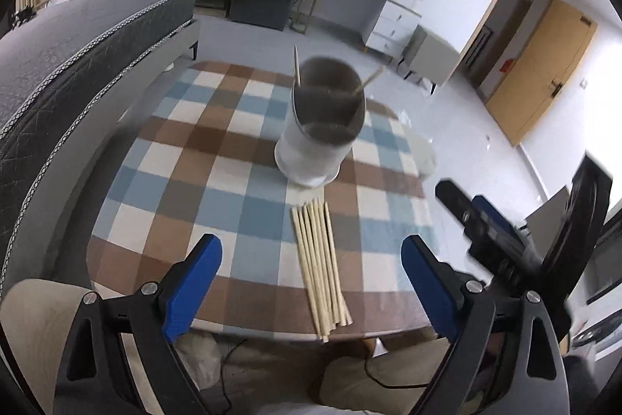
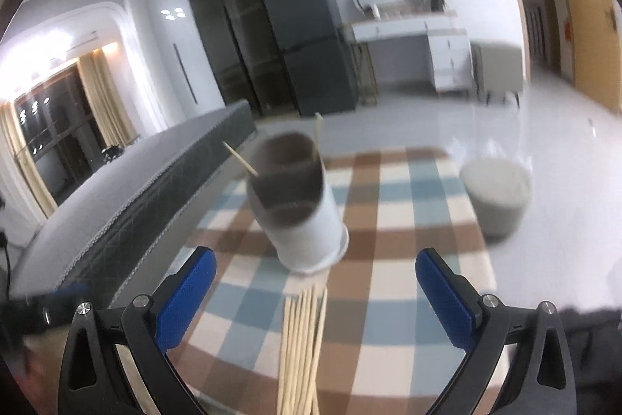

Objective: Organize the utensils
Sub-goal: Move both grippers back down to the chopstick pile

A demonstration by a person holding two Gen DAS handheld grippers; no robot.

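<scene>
Though blurred, chopsticks (image 2: 299, 349) cut off below.

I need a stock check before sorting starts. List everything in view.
holder: one, white outside, dark inside, standing mid-table
chopsticks in holder: two, pale wood, leaning on the rim
loose chopsticks: a bundle, pale wood, lying in front of the holder
table: one, blue, brown and cream checked cloth
stool: one, grey, floor beside the table
bed: one, dark grey, left of the table
fridge: one, dark, far wall
desk: one, white, far wall
left gripper: blue pads, open, empty
right gripper: blue pads, open, empty
</scene>
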